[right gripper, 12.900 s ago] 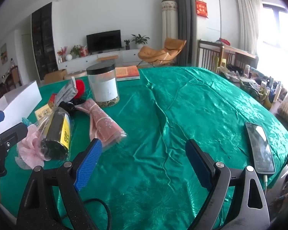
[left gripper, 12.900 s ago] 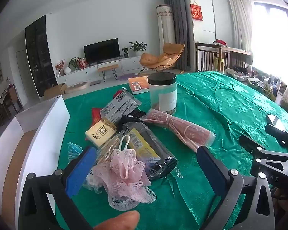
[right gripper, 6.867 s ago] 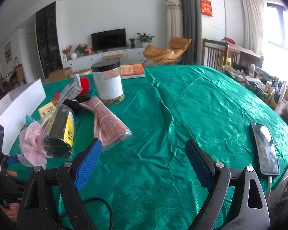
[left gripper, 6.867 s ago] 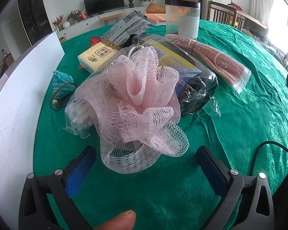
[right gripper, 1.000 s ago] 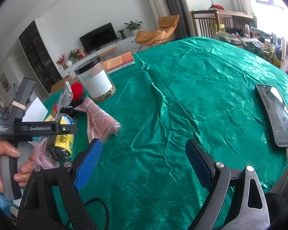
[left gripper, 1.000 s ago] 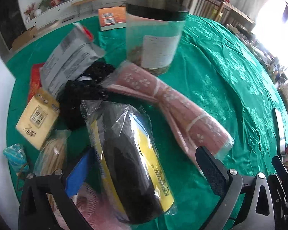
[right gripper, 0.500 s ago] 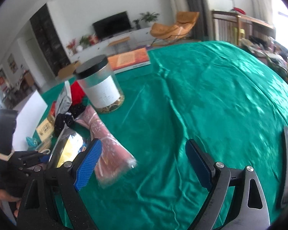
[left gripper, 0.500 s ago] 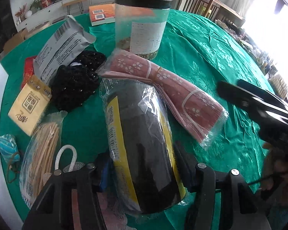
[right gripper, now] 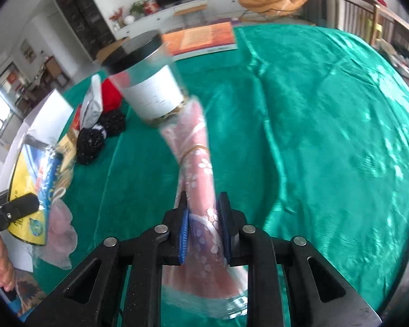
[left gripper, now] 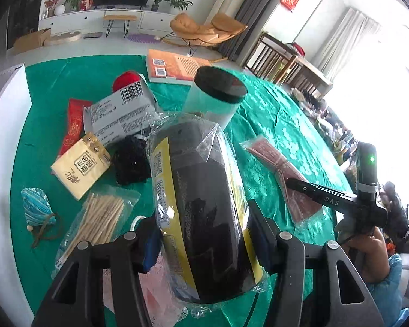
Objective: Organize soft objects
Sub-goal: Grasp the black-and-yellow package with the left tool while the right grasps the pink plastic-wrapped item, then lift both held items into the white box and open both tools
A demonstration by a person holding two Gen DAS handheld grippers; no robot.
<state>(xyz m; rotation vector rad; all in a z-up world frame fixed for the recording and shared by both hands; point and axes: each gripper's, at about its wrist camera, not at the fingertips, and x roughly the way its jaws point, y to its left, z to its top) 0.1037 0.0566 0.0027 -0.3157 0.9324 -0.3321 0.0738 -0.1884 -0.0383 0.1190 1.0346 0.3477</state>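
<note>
A black roll in clear plastic with a yellow label [left gripper: 201, 190] is clamped between the pads of my left gripper [left gripper: 204, 238], its far end raised over the green tablecloth [left gripper: 272, 109]. The right wrist view shows the same roll [right gripper: 27, 179] at the left edge. My right gripper [right gripper: 204, 231] is shut on the near end of a long pink floral pack [right gripper: 197, 158], which runs away toward the jar. In the left wrist view that pack [left gripper: 270, 158] lies on the right with the right gripper [left gripper: 289, 181] on it. A pink mesh loofah [right gripper: 60, 234] lies under the roll.
A black-lidded jar [left gripper: 215, 98] and an orange book [left gripper: 174, 66] stand at the back. A grey pouch [left gripper: 117, 111], a black mesh bundle [left gripper: 131, 160], a beige packet [left gripper: 80, 164], a bag of sticks [left gripper: 101, 218] and a teal pouch [left gripper: 35, 209] lie left. A white box [left gripper: 2, 136] borders the left edge.
My left gripper closed on the black roll and lifted it. My right gripper swung left to the pink floral pack and shut on its near end.
</note>
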